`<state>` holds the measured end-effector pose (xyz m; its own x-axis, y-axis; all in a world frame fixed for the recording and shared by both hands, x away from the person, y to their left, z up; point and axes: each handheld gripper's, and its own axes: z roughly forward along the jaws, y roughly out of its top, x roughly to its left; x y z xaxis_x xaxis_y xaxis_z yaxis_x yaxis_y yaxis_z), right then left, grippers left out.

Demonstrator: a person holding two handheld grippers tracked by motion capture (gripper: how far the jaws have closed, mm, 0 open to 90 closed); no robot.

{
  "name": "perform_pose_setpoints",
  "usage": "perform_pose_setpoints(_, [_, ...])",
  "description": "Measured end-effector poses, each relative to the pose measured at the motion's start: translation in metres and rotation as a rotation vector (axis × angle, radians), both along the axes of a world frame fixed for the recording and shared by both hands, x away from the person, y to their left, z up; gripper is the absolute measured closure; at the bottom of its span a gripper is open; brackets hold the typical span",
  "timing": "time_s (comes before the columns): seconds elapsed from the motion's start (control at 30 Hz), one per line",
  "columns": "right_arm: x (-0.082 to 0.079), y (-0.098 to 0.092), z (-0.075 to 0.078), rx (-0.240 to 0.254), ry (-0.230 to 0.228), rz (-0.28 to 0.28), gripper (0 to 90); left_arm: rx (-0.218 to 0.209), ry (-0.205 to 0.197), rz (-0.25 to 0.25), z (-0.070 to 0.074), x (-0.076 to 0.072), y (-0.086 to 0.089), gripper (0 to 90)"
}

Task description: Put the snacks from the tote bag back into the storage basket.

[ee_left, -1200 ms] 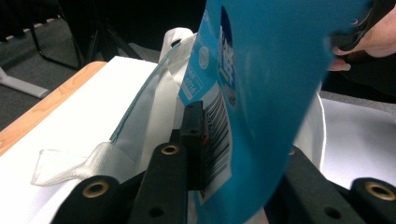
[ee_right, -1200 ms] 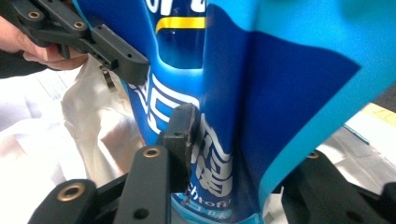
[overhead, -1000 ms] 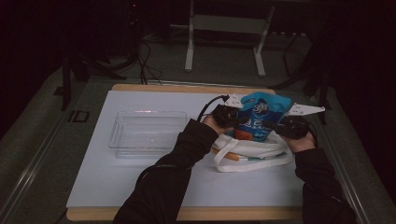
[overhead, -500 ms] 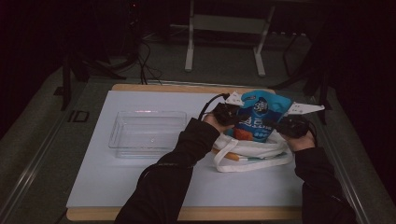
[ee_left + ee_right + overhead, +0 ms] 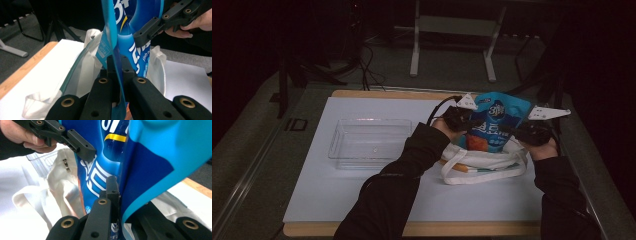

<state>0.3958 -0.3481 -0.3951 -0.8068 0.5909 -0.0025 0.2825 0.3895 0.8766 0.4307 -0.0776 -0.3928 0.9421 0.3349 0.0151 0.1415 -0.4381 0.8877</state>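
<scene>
Both my left gripper (image 5: pixel 117 82) and right gripper (image 5: pixel 117 205) pinch the light, crinkly, slippery snack bag (image 5: pixel 494 125) by its thin side edges.

Not much readable here tbh. The blue snack bag (image 5: pixel 130 37) has a big white "3" with a plus sign near the top, and small white print lower down that reads "fish". A pale label on its edge looks like "6016". The rest is too blurry.
</scene>
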Motion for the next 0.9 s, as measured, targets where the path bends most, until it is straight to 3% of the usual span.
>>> perform_pose_setpoints(0.17, [-0.006,0.000,0.016,0.003,-0.021,0.010,88.3,0.004,-0.020,-0.016,0.018,-0.004,0.003,90.0])
perform_pose_setpoints(0.23, [-0.006,0.001,0.018,0.005,-0.027,0.013,88.3,0.004,-0.020,-0.016,0.018,-0.004,0.003,90.0])
perform_pose_setpoints(0.9, [-0.020,0.001,0.069,0.013,-0.092,0.030,88.4,0.012,-0.078,-0.046,0.074,-0.015,0.005,90.0])
